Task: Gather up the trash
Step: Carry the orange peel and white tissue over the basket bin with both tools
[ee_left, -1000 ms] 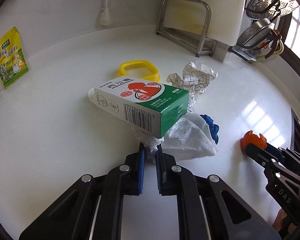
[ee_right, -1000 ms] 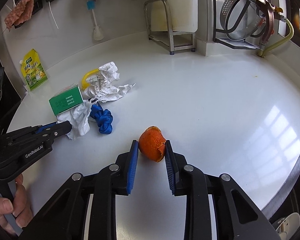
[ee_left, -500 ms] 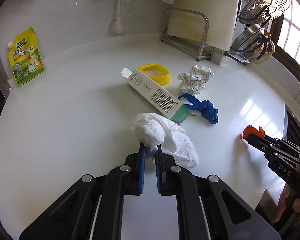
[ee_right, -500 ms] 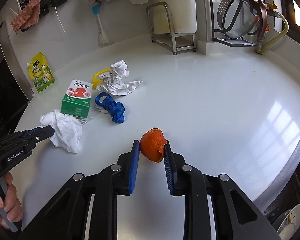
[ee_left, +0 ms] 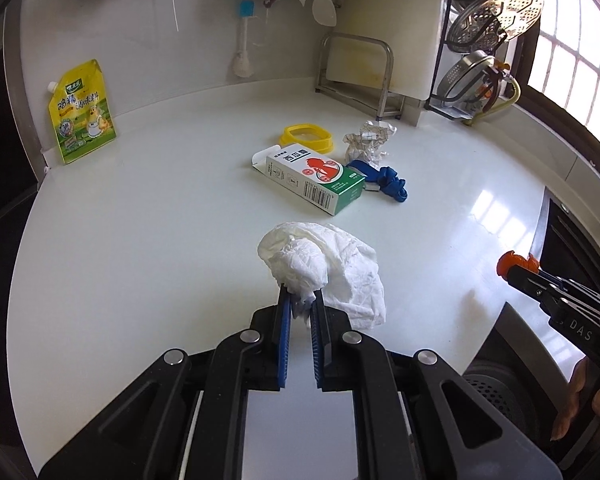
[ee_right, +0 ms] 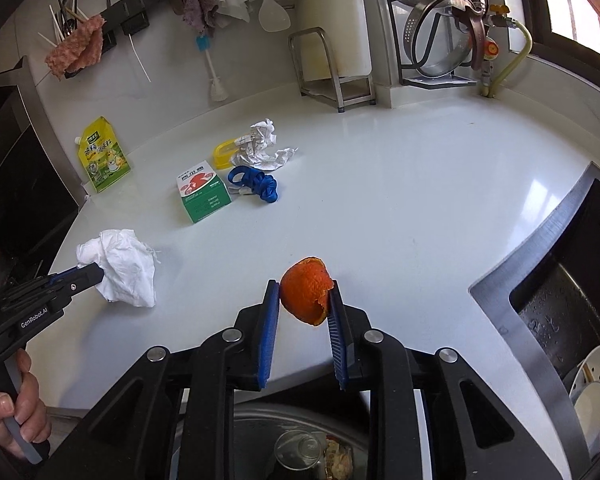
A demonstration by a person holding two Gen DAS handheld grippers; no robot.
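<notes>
Left gripper [ee_left: 299, 298]: clenched on the tissue [ee_left: 324, 264], which is held over the counter [ee_left: 160, 216] near its front edge.
Right gripper [ee_right: 304, 300]: clamped on the orange peel [ee_right: 306, 290], carried at the counter's edge.
Bin [ee_right: 300, 440]: seen directly below the right gripper – the peel is judged nearer to it than the tissue.
Left behind: box [ee_left: 316, 180], paper [ee_left: 368, 140], blue cord [ee_left: 388, 184].
</notes>
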